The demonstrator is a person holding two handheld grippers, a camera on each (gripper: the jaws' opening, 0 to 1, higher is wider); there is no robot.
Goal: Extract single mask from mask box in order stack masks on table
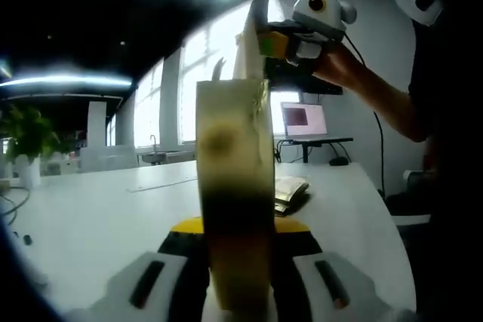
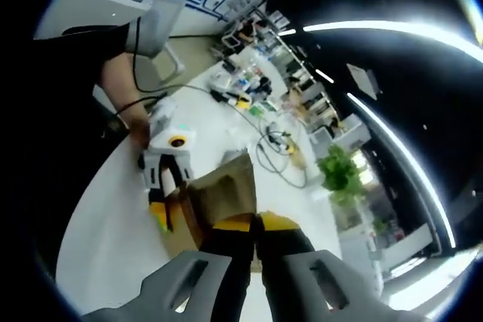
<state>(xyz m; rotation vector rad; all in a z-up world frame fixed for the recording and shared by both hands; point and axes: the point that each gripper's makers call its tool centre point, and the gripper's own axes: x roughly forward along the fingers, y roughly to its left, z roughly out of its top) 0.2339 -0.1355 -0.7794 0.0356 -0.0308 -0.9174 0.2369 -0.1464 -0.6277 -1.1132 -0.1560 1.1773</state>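
The mask box point(image 1: 234, 186), tan cardboard seen edge-on, stands upright between the jaws of my left gripper point(image 1: 240, 225), which is shut on it above the white table point(image 1: 90, 216). From the box top a pale mask point(image 1: 249, 39) sticks up. My right gripper point(image 1: 275, 44) comes in from the upper right and is shut on that mask. In the right gripper view the brown box point(image 2: 226, 186) lies just beyond my right gripper point(image 2: 254, 224), whose jaws are pressed together. The left gripper point(image 2: 167, 213) holds the box's left side.
A small flat packet point(image 1: 290, 190) lies on the table behind the box. A laptop point(image 1: 302, 120) stands at the far edge and a potted plant point(image 1: 26, 133) at the left. A person's hand point(image 1: 355, 73) holds the right gripper. Cables and clutter point(image 2: 272, 137) cover the far table.
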